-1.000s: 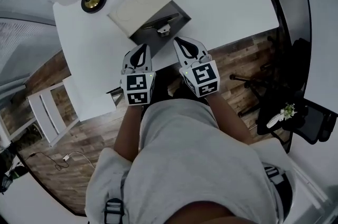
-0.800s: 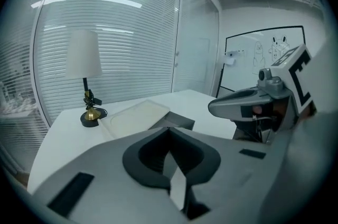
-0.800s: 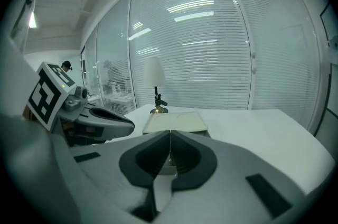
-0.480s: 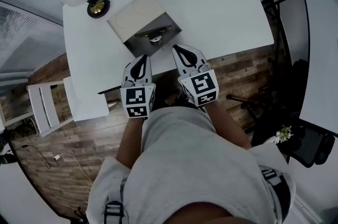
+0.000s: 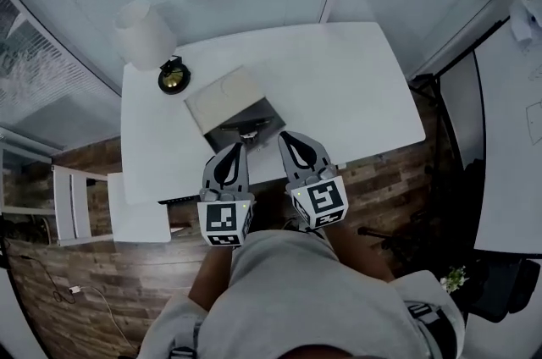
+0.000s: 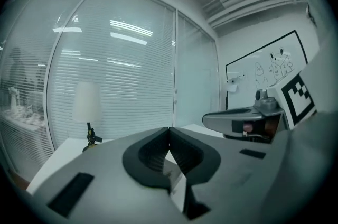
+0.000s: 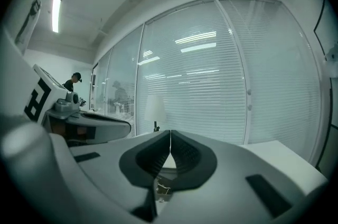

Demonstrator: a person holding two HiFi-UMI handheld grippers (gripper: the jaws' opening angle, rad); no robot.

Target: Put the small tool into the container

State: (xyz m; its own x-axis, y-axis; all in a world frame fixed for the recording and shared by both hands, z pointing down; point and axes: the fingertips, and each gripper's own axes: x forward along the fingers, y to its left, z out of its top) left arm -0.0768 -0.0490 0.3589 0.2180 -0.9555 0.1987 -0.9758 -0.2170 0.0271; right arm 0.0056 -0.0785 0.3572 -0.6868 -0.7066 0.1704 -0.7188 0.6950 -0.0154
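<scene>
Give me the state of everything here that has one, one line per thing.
left gripper: shut, nothing between the jaws.
right gripper: shut, nothing between the jaws.
container: lid open, folded back.
small tool: lying inside the container.
lamp: upright on the table, looks unlit.

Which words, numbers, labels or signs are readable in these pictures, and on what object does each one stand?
No readable word or number in any view.
Left cube, on the left gripper: a black-and-white square marker, a pattern, not letters.
Right cube, on the right gripper: the same kind of marker.
Whiteboard: hand-drawn figures only; any writing is too small to read.
</scene>
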